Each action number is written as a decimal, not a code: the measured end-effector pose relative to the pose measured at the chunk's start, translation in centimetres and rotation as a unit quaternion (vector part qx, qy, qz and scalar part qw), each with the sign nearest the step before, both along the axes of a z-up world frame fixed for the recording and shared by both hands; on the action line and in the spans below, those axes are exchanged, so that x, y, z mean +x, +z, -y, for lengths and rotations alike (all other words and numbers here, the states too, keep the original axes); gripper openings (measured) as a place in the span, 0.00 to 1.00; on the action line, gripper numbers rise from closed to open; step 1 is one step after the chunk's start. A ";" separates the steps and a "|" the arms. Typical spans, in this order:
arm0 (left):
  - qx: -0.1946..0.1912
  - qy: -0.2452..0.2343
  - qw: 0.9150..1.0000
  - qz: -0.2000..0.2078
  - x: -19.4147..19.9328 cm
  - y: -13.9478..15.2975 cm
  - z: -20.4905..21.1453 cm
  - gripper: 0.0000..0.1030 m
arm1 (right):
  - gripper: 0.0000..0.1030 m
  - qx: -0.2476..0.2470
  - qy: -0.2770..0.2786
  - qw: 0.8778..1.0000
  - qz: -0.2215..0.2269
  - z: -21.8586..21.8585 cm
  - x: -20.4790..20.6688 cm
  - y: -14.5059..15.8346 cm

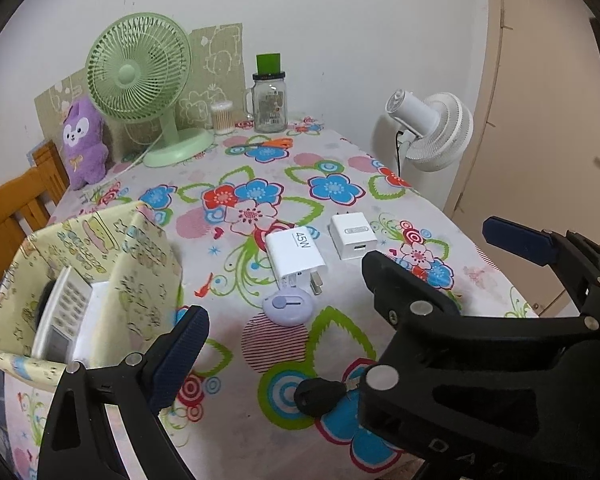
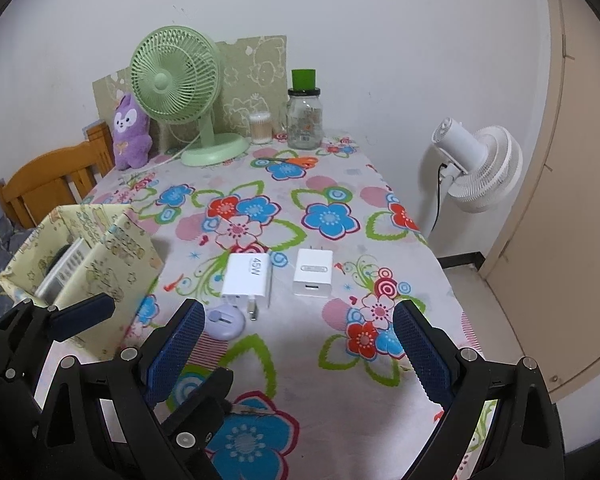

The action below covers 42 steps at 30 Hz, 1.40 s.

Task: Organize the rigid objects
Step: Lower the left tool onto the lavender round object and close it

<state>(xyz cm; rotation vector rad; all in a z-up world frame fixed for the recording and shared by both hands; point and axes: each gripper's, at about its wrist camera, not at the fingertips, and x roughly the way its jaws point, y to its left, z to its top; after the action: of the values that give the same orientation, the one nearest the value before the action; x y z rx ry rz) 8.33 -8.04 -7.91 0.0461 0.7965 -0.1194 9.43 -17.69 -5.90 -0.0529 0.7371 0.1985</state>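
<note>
I am looking over a counter [image 2: 340, 420] covered in a bright flowered cloth. My right gripper [image 2: 300, 356] hovers low above its near edge, jaws spread wide and holding nothing. My left gripper [image 2: 120, 312] is just beside it on the left, jaws also wide apart and empty (one fingertip [image 1: 192, 332] sits close to the box).

Ahead of both, in the middle of the counter, lie two white chargers side by side: a 45W charger [image 2: 247, 276], prongs toward me, and a smaller white charger [image 2: 313, 272] to its right, not touching. A small lilac oval gadget [image 2: 226, 322] rests just in front of the 45W charger, at its prongs.

At the left edge stands a pale yellow patterned box [image 1: 100, 276], open-topped, with a white remote control [image 1: 62, 312] leaning inside it.

At the far end stand a green desk fan [image 2: 180, 92], a purple plush toy [image 2: 130, 136] and a glass jar [image 2: 305, 120].
</note>
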 end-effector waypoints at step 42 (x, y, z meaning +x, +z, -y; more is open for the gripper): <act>-0.005 0.030 0.999 -0.038 5.2 -7.5 -0.8 0.77 | 0.94 0.005 -0.022 0.998 -0.057 1.6 6.0 -8.6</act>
<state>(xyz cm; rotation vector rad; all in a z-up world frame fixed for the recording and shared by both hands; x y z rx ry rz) 13.57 -7.28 -15.40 0.0081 0.8722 -0.0696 15.45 -19.29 -14.55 -0.0150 0.8495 0.1636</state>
